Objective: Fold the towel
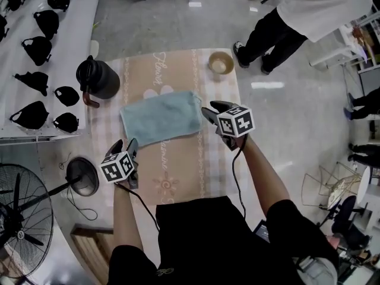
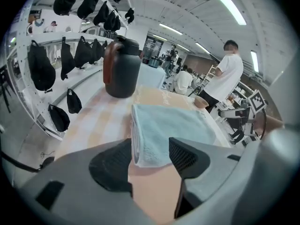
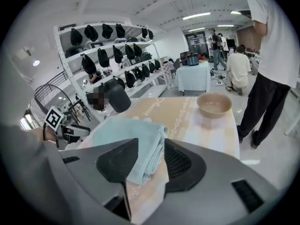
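Observation:
A light blue towel [image 1: 161, 116] lies folded on the beige patterned table cover [image 1: 178, 171], its layered edge toward me. My left gripper [image 1: 132, 148] hovers near the towel's front left corner and a little short of it, jaws open and empty. In the left gripper view the towel [image 2: 168, 125] shows just beyond the left gripper [image 2: 150, 156]. My right gripper [image 1: 209, 113] sits at the towel's right edge. In the right gripper view the towel [image 3: 133, 137] reaches in between the open jaws of the right gripper [image 3: 151, 162], and the pads do not press it.
A black jug [image 1: 98, 78] stands at the table's far left, a tan bowl [image 1: 221, 64] at the far right. White shelves with black bags [image 1: 35, 52] run along the left, a floor fan [image 1: 21, 218] below them. A person [image 1: 297, 22] stands beyond the table's right corner.

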Available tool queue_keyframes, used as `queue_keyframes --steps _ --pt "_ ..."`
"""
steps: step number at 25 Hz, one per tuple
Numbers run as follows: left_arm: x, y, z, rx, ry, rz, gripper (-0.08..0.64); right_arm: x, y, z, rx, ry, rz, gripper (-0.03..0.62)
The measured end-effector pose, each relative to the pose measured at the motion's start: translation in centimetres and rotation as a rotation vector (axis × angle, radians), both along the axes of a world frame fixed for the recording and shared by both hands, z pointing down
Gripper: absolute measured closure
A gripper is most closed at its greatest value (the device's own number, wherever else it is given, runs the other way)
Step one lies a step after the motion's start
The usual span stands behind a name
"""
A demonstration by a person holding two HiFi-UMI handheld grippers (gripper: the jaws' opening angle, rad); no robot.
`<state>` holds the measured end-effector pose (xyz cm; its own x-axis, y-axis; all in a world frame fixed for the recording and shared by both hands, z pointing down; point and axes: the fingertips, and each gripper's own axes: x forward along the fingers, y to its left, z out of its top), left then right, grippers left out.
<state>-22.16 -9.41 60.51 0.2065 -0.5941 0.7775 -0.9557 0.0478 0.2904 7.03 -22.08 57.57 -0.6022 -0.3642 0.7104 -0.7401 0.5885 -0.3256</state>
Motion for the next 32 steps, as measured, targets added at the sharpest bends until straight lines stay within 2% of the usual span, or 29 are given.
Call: queue_keyframes --steps 4,8,12,17,21,25,32 --pt "1.8 1.1 -1.0 0.005 -0.021 0.035 0.327 0.7 3.3 -0.1 -0.023 -0.033 0.013 0.417" --pt "2.6 2.9 -1.4 -0.001 0.003 -0.033 0.327 -0.1 6.2 -0.6 -0.004 -0.048 -0.063 0.417" --pt "3.3 5.1 -1.1 -0.011 0.071 -0.138 0.327 -3.2 7.1 -1.8 0.050 -0.051 -0.253 0.417" --pt "2.7 6.5 -1.7 0.015 0.084 -0.325 0.327 -9.9 6.6 -5.0 0.163 -0.005 -0.594 0.417" --pt "2.0 5.9 -2.1 0.040 0.136 -0.438 0.327 -15.6 5.4 -6.6 0.196 -0.007 -0.769 0.417" --pt "1.1 4.9 -1.8 0.060 0.216 -0.579 0.327 -20.8 4.3 -5.9 0.188 0.038 -0.932 0.417" --pt "1.3 3.5 0.7 0.006 0.321 -0.669 0.327 -28.4 3.5 -2.0 0.112 0.127 -1.188 0.417"
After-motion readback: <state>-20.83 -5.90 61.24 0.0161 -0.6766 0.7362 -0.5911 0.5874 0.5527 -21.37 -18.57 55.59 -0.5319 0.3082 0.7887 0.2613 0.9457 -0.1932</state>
